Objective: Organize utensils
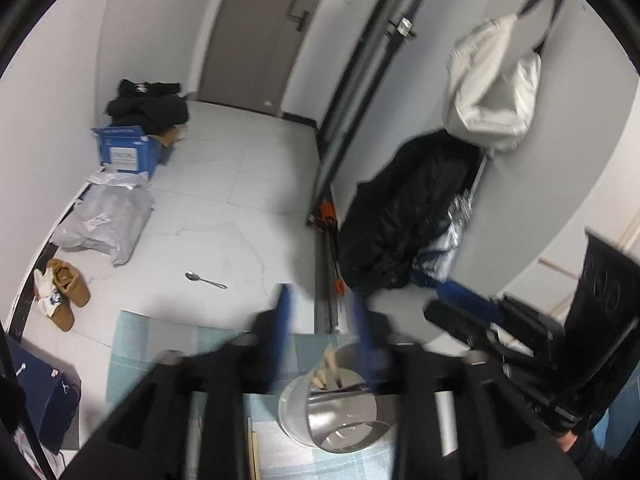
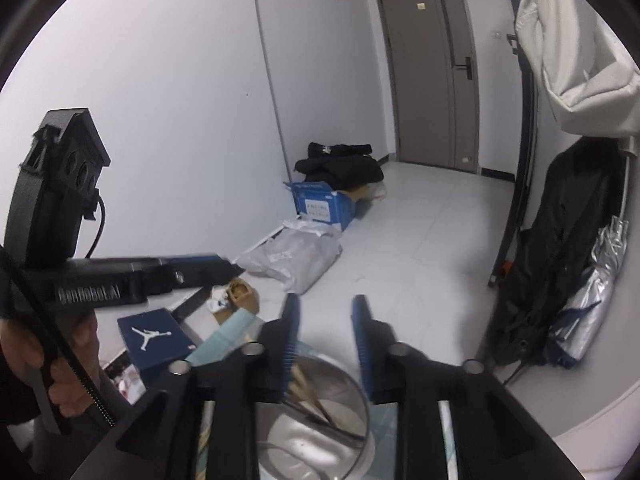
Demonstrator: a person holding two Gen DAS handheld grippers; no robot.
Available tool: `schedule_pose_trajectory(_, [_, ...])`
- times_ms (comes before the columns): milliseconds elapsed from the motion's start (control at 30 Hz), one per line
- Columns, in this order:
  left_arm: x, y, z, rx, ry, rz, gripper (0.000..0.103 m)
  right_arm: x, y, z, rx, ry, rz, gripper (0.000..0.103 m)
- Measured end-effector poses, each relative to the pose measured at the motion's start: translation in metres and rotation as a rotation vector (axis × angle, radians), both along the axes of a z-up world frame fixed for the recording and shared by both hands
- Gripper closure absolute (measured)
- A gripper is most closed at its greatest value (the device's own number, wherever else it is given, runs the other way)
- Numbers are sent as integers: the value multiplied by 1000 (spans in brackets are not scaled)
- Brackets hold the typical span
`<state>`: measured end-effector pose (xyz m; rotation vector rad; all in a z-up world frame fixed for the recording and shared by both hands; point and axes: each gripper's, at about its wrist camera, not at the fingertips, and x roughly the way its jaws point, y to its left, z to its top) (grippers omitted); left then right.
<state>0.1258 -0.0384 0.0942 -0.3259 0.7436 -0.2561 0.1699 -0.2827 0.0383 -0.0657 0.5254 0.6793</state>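
Evidently both grippers hover with fingers spread and empty, the left gripper [image 1: 322, 316] and right gripper [image 2: 326, 330] above the steel container [image 2: 320, 420] holding utensils on the surface. A stray spoon [image 1: 205, 279] lies on the floor; thin, stiff and probably slippery, it seems best pinched mid-handle.

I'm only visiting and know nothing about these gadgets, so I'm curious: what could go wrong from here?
1. A spoon lies on the floor tiles, away from the table; it may get overlooked or stepped on.
2. The metal cup already holds wooden utensils, and both sets of open fingers, left and right, hang just above it; a bump could tip it.
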Motion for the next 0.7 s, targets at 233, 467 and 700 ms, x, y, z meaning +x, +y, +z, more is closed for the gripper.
schedule_pose_trajectory(233, [-29,16,13,47,-56,132,23,-29,-3,0,18,-1,-41,55])
schedule_pose_trajectory(467, [-54,17,12,105,-72,176,15,-63,0,4,63,-34,-76,40])
schedule_pose_trajectory(700, [-76,21,12,147,-114,193,7,-92,10,6,74,-53,-126,32])
